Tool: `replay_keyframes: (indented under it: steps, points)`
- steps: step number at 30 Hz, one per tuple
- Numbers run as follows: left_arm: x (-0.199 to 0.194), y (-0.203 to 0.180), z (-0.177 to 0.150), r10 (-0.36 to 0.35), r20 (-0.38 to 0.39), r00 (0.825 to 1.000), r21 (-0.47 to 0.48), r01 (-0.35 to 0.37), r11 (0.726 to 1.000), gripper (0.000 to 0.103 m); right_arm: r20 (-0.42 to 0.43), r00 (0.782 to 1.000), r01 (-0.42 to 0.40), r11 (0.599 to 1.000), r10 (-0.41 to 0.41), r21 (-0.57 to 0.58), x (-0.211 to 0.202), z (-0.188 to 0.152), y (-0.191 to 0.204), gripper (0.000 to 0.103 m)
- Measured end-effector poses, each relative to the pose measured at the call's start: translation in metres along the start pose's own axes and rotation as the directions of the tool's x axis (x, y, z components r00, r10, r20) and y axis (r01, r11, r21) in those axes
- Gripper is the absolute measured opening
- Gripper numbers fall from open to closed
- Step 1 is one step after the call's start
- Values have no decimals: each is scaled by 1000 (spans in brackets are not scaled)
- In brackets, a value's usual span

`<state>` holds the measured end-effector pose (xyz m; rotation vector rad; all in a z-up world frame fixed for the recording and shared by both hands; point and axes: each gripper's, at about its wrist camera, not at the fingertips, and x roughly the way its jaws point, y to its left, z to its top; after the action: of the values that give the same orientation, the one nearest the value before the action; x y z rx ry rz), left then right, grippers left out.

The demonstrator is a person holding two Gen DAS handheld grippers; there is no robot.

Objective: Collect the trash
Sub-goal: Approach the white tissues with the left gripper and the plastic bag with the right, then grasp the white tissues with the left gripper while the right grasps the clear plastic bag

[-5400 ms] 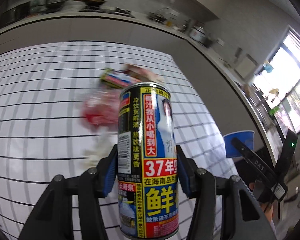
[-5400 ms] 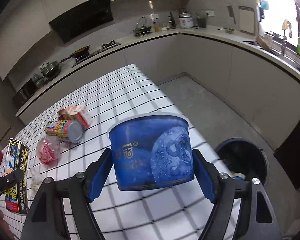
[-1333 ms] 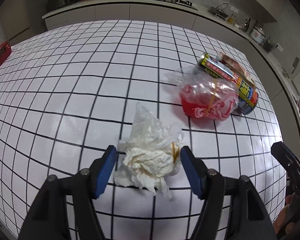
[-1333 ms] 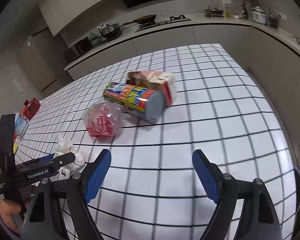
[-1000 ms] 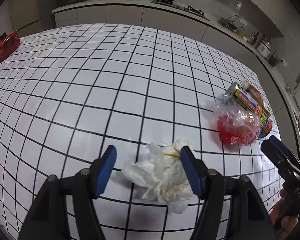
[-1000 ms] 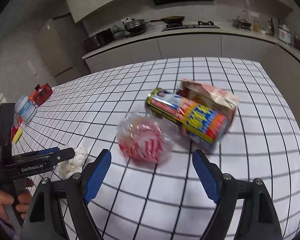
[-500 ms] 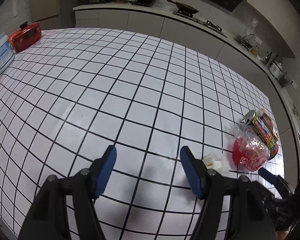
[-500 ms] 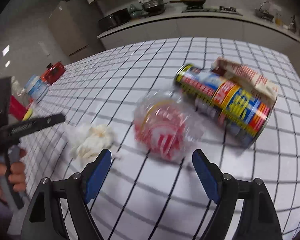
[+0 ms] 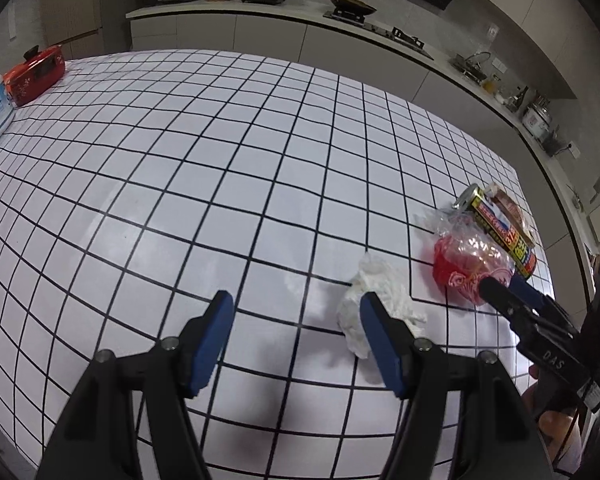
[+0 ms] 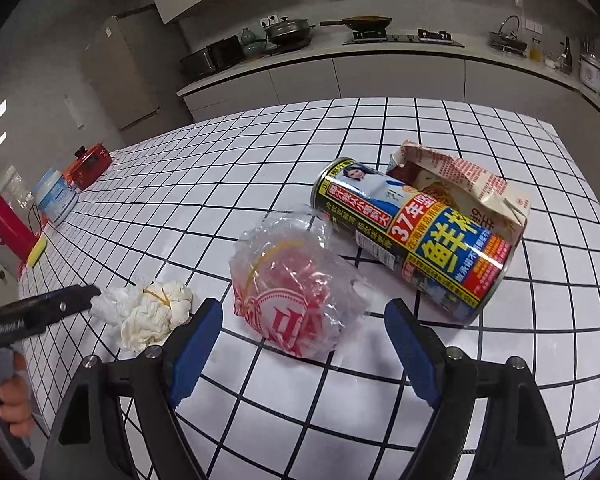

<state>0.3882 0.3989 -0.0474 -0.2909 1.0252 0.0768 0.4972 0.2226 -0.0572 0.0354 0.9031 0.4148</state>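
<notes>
The right gripper (image 10: 303,338) has closed in on the bag (image 10: 296,292), jaws wide and empty around it. The left gripper (image 9: 296,338), jaws open, has swung off the tissue (image 9: 376,300), which lies beside it on the table (image 9: 220,160).

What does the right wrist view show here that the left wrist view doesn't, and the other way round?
Only the right wrist view shows the torn carton's open top and a red bottle at the table's edge. Only the left wrist view shows the bare stretch of table ahead of the open left gripper. Both show the tissue wad, red plastic bag, lying can and open right gripper.
</notes>
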Motion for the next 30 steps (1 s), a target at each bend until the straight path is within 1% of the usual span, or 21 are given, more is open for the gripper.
replay_keyframes:
  steps: [4,7,11,16,18,19,23,27,30]
  points:
    - [3,-17,-12,-1,-15,1000,47,1,999,68,4,1000,18,1000,-18,-22,1,2,3,85]
    - [13,-27,-18,-6,-44,999,70,9,997,68,9,999,32,999,-32,-26,1,5,2,85]
    - [20,-34,-18,9,-38,999,92,-5,996,68,4,999,39,999,-39,-14,5,6,0,85]
    - [24,-32,-16,15,-33,999,91,-12,996,69,1,999,48,998,-48,-30,8,6,2,84]
    - [25,-30,-15,23,-24,999,93,-21,995,69,-10,999,45,998,-46,-40,11,5,4,73]
    - [25,-29,-14,28,-19,999,93,-26,995,68,-17,999,39,998,-40,-42,13,5,5,72]
    - [26,-21,-8,43,-6,999,84,-43,996,68,-16,999,38,998,-39,-59,11,1,11,70]
    - [26,-16,-7,49,-1,999,76,-49,996,68,-41,998,39,999,-40,-16,1,-9,7,69]
    - [26,-16,-7,39,-4,999,76,-38,996,68,-58,997,49,999,-48,6,-15,-23,5,70]
